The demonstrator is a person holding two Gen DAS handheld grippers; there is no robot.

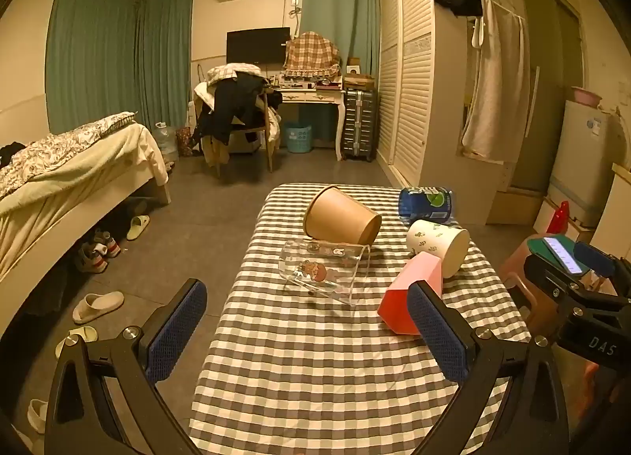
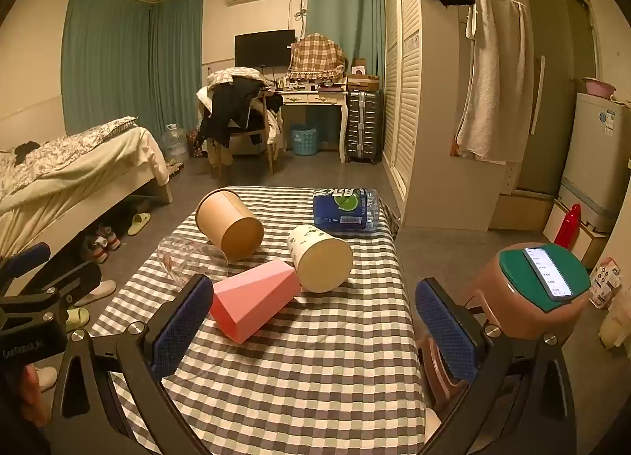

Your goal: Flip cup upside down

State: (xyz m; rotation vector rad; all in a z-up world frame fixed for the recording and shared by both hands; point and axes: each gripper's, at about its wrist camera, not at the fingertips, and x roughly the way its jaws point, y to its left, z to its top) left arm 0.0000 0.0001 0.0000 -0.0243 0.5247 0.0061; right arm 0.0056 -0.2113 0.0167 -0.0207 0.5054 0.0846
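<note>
Several cups lie on their sides on the checked table. A brown paper cup lies at the back, also in the right wrist view. A clear glass cup with a cartoon lies in front of it, at the left in the right wrist view. A pink angular cup lies beside a white leaf-print cup. My left gripper is open and empty, near the table's front, short of the cups. My right gripper is open and empty, just behind the pink cup.
A blue pack of bottles lies at the table's far right. A brown stool with a green top and a phone stands right of the table. A bed is at the left, slippers on the floor.
</note>
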